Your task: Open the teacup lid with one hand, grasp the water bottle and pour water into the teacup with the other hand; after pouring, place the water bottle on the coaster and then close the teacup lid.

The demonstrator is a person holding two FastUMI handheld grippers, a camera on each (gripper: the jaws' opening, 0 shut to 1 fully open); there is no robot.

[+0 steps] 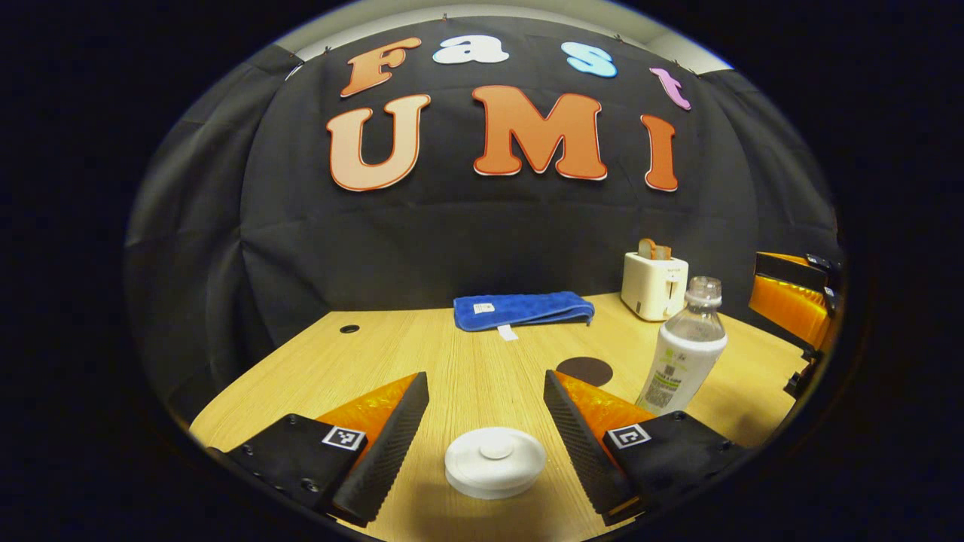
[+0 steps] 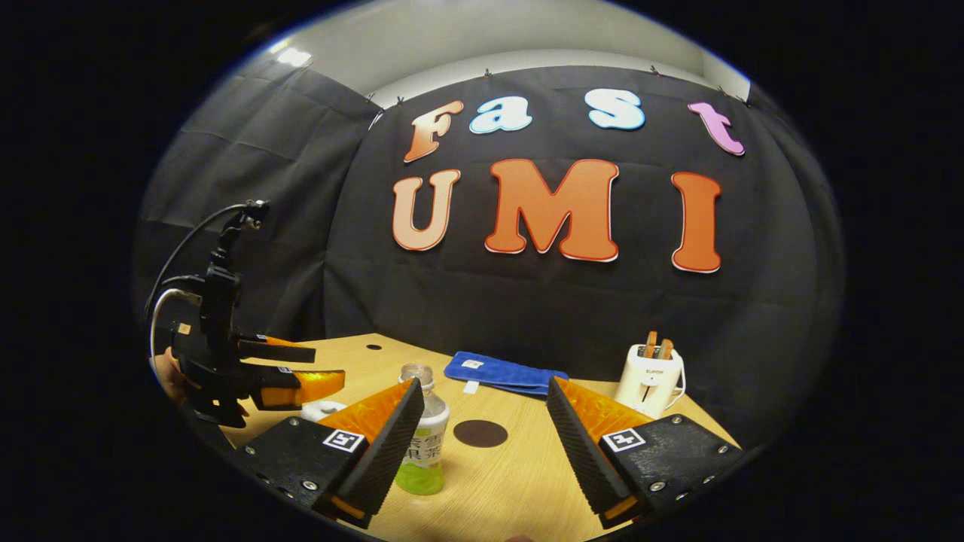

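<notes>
Left gripper view: left hand-held gripper [image 1: 486,444] held low over the wooden bench [image 1: 467,361], fingers spread wide apart, gripping nothing. White teacup lid [image 1: 495,462] seen between the two fingers, seated flat, touched by neither. Water bottle [image 1: 687,348] upright to the right, past the right-hand finger, cap on. Dark round coaster [image 1: 584,370] on the bench just left of the bottle, bare. Folded blue towel [image 1: 523,309] farther back near the cloth wall; white toaster [image 1: 654,284] with toast in its slots behind the bottle. Part of the right hand-held gripper [image 1: 791,305] at the far right edge. Right gripper view: right hand-held gripper [image 2: 482,444] likewise spread wide, empty, raised over the bench [image 2: 512,467]. Water bottle [image 2: 425,433] upright just beside the left-hand finger, partly hidden by it, contact not determinable. Coaster [image 2: 480,433] between the fingers farther back, towel [image 2: 501,373] and toaster [image 2: 649,380] beyond. Left hand-held gripper [image 2: 301,369] at the left, with cables, fingers apart above the white teacup lid [image 2: 322,409].
</notes>
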